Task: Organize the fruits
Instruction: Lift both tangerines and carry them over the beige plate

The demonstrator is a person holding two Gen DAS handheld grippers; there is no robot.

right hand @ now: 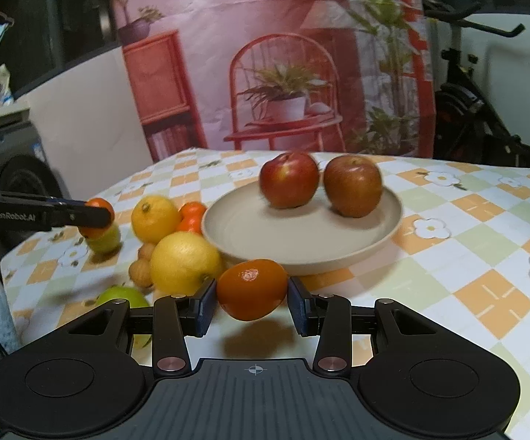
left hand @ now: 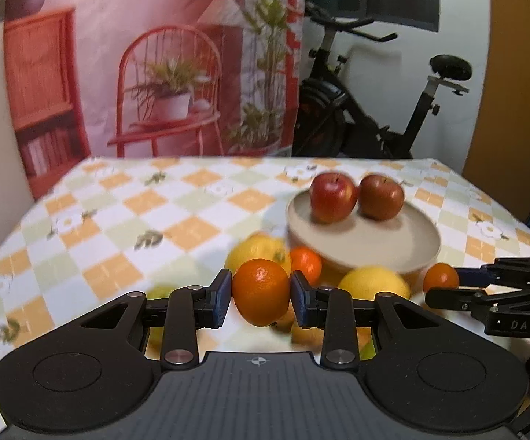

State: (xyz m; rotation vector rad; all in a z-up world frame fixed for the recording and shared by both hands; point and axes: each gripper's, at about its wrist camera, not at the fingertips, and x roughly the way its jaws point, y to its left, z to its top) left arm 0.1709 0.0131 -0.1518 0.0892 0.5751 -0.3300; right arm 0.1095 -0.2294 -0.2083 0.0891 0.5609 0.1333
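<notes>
My left gripper (left hand: 261, 293) is shut on an orange tangerine (left hand: 261, 291), held above the fruit pile. My right gripper (right hand: 252, 293) is shut on another tangerine (right hand: 252, 289), held above the cloth just in front of the beige plate (right hand: 235, 234). Two red apples (right hand: 289, 179) (right hand: 353, 185) sit on the plate's far side. Two yellow lemons (right hand: 184, 262) (right hand: 155, 218), a small tangerine (right hand: 191, 214), green fruits (right hand: 124, 297) and small brown fruits (right hand: 142, 269) lie left of the plate. The right gripper also shows in the left wrist view (left hand: 444, 286), the left one in the right wrist view (right hand: 98, 216).
The table carries an orange, green and white checked cloth (right hand: 466, 238). A printed pink backdrop (right hand: 283, 55) hangs behind it. An exercise bike (left hand: 375, 110) stands beyond the far right corner. The table's left edge (right hand: 4, 264) runs close to the fruit pile.
</notes>
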